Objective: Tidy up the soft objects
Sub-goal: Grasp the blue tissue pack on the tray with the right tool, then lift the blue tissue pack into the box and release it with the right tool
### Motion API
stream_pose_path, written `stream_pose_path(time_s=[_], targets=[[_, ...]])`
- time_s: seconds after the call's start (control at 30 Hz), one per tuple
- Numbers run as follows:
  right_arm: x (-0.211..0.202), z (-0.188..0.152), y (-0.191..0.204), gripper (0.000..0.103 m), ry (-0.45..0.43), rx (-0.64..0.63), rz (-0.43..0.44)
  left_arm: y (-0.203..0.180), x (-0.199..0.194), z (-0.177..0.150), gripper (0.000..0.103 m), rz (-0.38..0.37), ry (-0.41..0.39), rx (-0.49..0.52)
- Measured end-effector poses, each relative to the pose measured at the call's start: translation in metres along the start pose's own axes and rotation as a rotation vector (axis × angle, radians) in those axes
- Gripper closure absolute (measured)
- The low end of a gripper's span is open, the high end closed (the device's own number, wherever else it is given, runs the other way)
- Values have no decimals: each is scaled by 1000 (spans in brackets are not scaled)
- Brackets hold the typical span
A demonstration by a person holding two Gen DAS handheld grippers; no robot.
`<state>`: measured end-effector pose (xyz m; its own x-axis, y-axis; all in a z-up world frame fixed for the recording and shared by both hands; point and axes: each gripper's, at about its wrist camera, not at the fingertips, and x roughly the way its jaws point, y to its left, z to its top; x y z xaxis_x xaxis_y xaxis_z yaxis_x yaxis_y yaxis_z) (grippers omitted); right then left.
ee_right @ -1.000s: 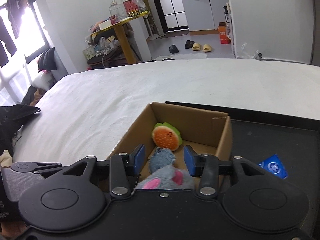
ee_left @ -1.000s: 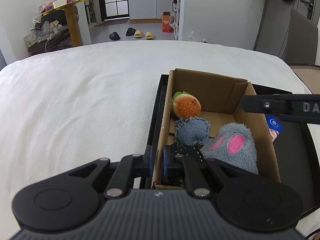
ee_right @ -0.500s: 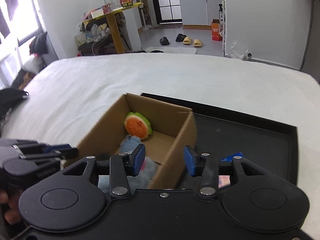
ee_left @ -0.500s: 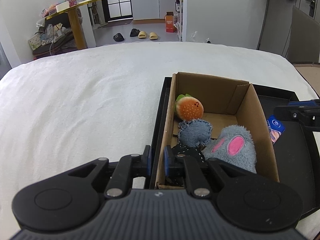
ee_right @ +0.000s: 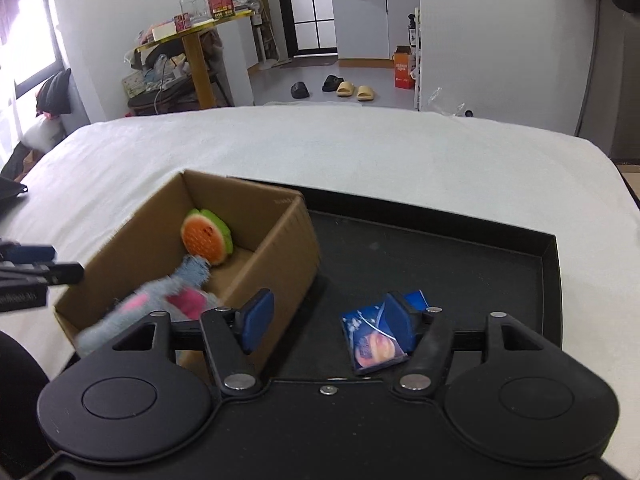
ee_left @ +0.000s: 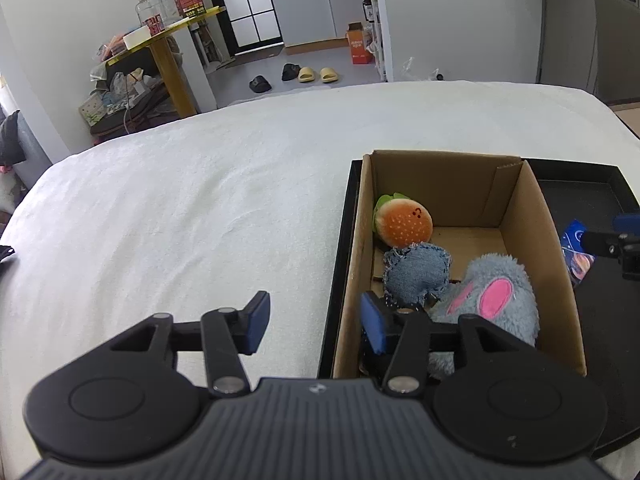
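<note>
A cardboard box stands in a black tray on a white bed. Inside lie a burger plush, a denim heart and a grey mouse plush with pink ears. My left gripper straddles the box's left wall; its jaws are opening and the pads are off the cardboard. My right gripper hangs over the tray just right of the box, jaws opening, nothing between them. A blue packet lies by its right finger, partly hidden.
The white bed spreads to the left and far side of the tray. Beyond it stand a yellow table with clutter and several slippers on the floor. The tray's right half holds only the blue packet.
My left gripper was shut on the box's left wall and has spread open. My right gripper has swung from above the box to the right, over the tray, and widened.
</note>
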<state>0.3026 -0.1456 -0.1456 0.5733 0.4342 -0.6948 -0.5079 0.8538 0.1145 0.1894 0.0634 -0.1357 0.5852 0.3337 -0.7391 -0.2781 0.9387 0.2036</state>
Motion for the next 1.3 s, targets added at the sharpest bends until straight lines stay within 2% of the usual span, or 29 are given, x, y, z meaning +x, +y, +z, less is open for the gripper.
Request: stream_pose_path(time_s=[0.4,0.67,1.0,1.17,1.3], targets=[[40,-13,-26,38,65,96,-21,-16,5,15,48,69,1,29],[57,-23,-27,19,94,47,-76,-22,12,14,48,78,20,48],[63,-26,-34,19,70,24,-113,-18,16,13,48,74,36,37],[60,-25,-37,31,89,41,-84,-16,10,12,48,68,31,28],[50,-20,-29,34,108,15,-81,-17,5,10,48,64,31,32]])
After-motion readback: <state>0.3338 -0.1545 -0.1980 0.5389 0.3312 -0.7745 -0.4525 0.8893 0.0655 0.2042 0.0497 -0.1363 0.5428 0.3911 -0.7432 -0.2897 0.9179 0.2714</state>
